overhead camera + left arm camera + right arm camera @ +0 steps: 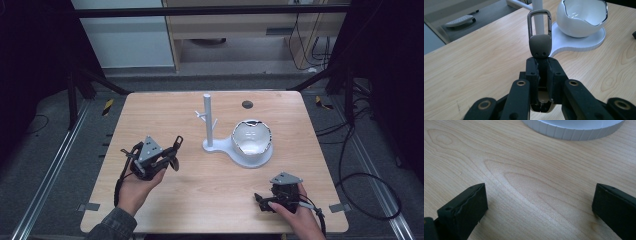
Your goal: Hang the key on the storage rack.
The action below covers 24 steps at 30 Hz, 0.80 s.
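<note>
A dark grey metal clip (pixel 539 37) with a snap-hook loop sticks out of my left gripper (pixel 541 61), whose jaws are shut on its lower end. From the high view that gripper (pixel 172 149) hovers over the left half of the table, with the clip (pixel 178 141) pointing toward a white peg stand (pixel 208 120). The stand's post (pixel 538 15) rises right behind the clip's loop. A white bowl (pixel 251 137) with a jagged rim rests on the stand's round base (pixel 250 159). My right gripper (pixel 267 200) stays low near the front right, open and empty (pixel 539 205).
The wooden table (pixel 200 190) has a small dark round hole (pixel 247 104) near its far edge. The ribbed rim of the base (pixel 574 130) lies just ahead of the right gripper. Dark frame bars and cables surround the table on the floor.
</note>
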Each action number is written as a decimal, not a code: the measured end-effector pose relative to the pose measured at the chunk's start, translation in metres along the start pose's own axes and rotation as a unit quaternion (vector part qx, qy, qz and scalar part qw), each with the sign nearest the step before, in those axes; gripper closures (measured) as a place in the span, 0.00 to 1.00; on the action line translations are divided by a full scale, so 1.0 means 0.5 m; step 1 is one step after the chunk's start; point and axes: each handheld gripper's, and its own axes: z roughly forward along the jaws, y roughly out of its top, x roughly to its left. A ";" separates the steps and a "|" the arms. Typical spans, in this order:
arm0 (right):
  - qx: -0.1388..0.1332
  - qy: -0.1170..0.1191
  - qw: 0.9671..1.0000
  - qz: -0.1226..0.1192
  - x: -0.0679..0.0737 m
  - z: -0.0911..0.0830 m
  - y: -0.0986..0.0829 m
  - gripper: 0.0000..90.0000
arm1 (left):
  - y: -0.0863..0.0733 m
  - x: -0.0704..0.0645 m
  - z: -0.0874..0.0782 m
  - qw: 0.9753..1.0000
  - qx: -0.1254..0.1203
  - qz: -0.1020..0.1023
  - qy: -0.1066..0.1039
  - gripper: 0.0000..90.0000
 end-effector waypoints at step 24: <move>-0.001 0.000 1.000 -0.001 0.000 0.000 0.000 0.00 | 0.083 -0.027 0.044 0.999 -0.038 -0.007 0.023 0.89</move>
